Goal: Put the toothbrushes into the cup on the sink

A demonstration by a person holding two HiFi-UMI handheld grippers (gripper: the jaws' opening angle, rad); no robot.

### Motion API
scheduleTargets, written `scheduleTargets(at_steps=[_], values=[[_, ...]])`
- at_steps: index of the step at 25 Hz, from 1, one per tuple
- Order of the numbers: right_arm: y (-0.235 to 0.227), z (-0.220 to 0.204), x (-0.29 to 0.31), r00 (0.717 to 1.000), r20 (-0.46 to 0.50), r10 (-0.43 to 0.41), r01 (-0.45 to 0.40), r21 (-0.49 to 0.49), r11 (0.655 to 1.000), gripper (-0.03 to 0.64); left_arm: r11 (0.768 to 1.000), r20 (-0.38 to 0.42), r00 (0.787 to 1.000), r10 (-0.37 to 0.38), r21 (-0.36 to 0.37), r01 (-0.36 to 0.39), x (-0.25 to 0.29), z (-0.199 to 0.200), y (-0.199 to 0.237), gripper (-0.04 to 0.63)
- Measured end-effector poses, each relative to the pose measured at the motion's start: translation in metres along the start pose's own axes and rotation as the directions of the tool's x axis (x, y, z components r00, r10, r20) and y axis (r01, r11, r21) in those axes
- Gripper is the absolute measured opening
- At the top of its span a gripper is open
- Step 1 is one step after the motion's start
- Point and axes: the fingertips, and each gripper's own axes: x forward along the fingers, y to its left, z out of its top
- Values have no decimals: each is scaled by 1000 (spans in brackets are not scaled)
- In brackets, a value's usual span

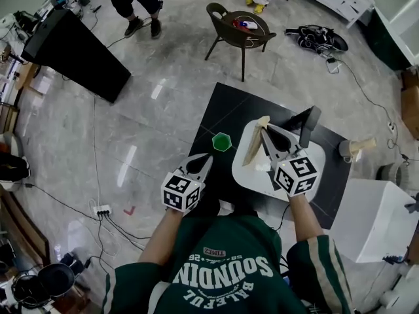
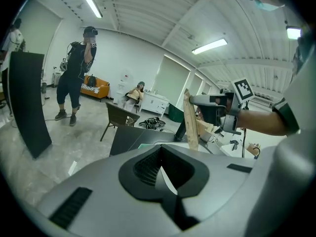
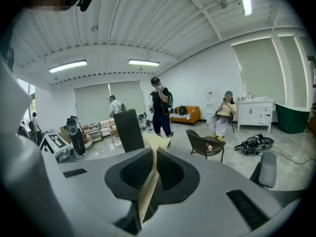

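While right hand-held gripper [image 1: 265, 133] clamps toothbrush [image 1: 254, 146] | green cup [image 1: 222, 141]: contents unclear

The toothbrush [image 1: 255, 141] is looking like a long pale wooden strip, sitting pinched in the right tool [image 1: 264, 131] and tilting over the white sink [image 1: 249, 175]. The green six-sided cup [image 1: 222, 141] is sitting upright on the black bench [image 1: 222, 106], just beside the sink.

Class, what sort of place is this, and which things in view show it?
Likely a studio or lab hall, not a real bathroom: the white sink sits on a freestanding black counter on open floor, with a power strip and chair nearby.
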Motion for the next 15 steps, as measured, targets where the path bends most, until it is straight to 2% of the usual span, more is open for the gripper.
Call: scheduleTargets(at_steps=[4, 8, 15], values=[[25, 30, 13, 996, 85, 40, -37, -32, 999, 58, 999, 9, 1000, 28, -19, -28, -13, -4, 14, 9], [53, 41, 37, 989, 121, 83, -73, -88, 993, 58, 997, 16, 998, 63, -42, -62, -31, -8, 37, 9], [68, 44, 68, 983, 171, 63, -42, -128, 991, 58, 989, 22, 992, 122, -86, -120, -57, -17, 63, 9]])
